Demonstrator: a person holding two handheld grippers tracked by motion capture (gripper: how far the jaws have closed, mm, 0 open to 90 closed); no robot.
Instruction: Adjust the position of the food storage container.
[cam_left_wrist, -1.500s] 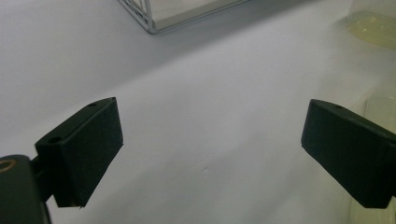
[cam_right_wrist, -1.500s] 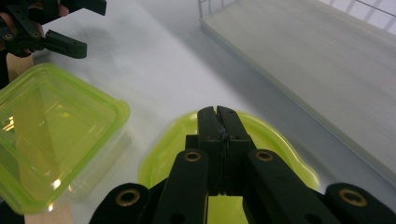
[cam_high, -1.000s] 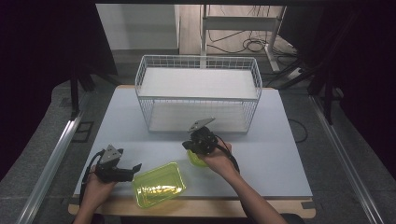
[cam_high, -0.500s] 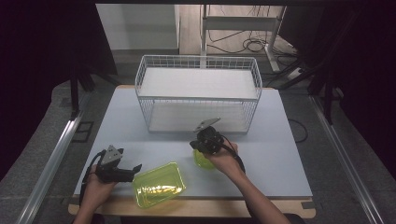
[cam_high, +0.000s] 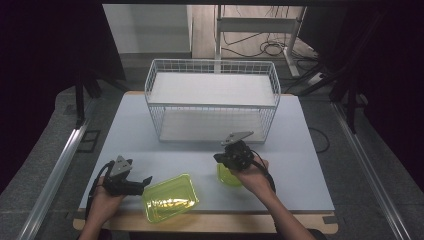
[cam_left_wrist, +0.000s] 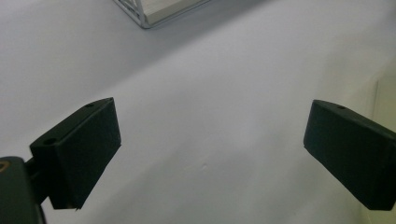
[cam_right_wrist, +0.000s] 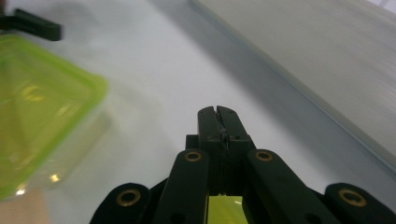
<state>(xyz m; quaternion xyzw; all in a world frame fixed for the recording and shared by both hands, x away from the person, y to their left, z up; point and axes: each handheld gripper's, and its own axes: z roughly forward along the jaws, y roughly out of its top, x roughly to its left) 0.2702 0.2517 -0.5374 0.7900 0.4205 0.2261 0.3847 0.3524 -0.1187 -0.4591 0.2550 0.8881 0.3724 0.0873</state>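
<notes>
From the high view, the right gripper (cam_high: 223, 159) hung at about five o'clock from the wire basket (cam_high: 212, 75), a small yellow-green container (cam_high: 229, 177) under it and apparently pinched by its rim. The larger yellow-green tray (cam_high: 169, 197) lay at the table's (cam_high: 300, 150) seven o'clock edge, the left gripper (cam_high: 145, 179) just beside its left rim. In the left gripper view the jaws stood wide apart over bare table, grasping nothing. In the right gripper view the jaws were clenched tight, a yellow-green sliver (cam_right_wrist: 224, 210) showing beneath them; the plastic looked thin, glossy and translucent. Such a narrow rim pinch could slip, I thought, or the container could catch on the basket wall.
</notes>
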